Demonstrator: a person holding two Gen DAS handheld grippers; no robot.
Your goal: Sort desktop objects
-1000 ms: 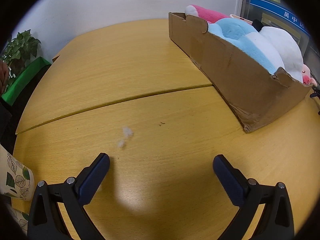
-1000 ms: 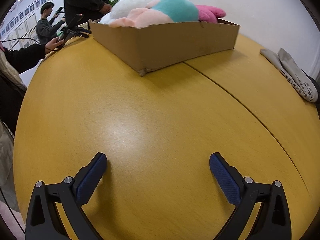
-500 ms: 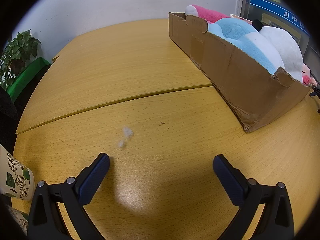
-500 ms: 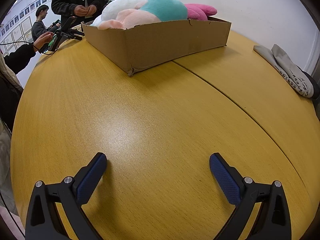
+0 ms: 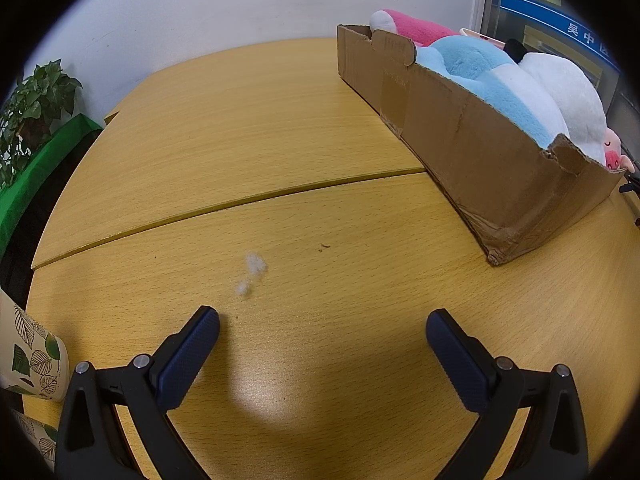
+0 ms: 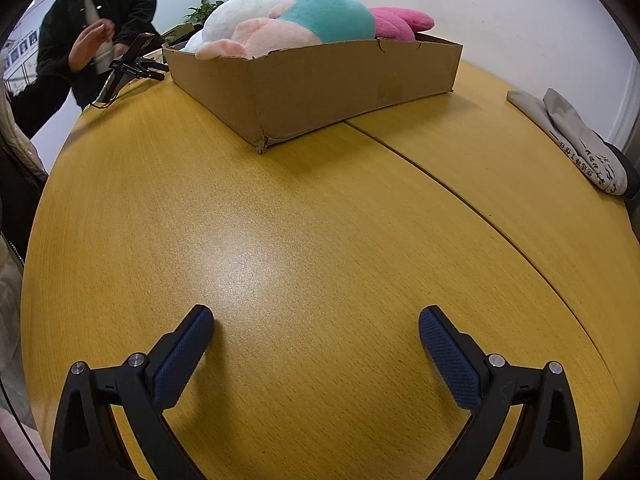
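left wrist view: left gripper (image 5: 322, 322) hangs low over the wooden counter (image 5: 240, 128), jaws wide apart, nothing between them. two small tufts of white fluff (image 5: 251, 270) lie on the counter just ahead of the left finger, a tiny dark speck (image 5: 324, 246) a bit to their right. cardboard box (image 5: 472, 144) sits at the right on the far side of the counter seam, packed with plush toys: a blue-and-white one (image 5: 492, 80), a white one (image 5: 564, 88), a pink one (image 5: 416, 28) at the far end. leaf-print paper cup (image 5: 30, 360) at the left edge, near the left finger but apart from it. potted plant (image 5: 32, 108) past the counter's left rim.

right wrist view: right gripper (image 6: 316, 326) also over bare counter (image 6: 300, 240), jaws spread wide and empty. same cardboard box (image 6: 320, 80) well ahead, its near corner pointing at the camera; plush pile on top shows teal (image 6: 332, 16), pale pink (image 6: 264, 38), white (image 6: 244, 12) and hot pink (image 6: 400, 22). pair of grey socks (image 6: 576, 140) lies at the right edge of the counter, well apart from the box. black handheld device with cable (image 6: 132, 68) rests at the far left rim; a person in a dark jacket (image 6: 96, 20) stands behind it.
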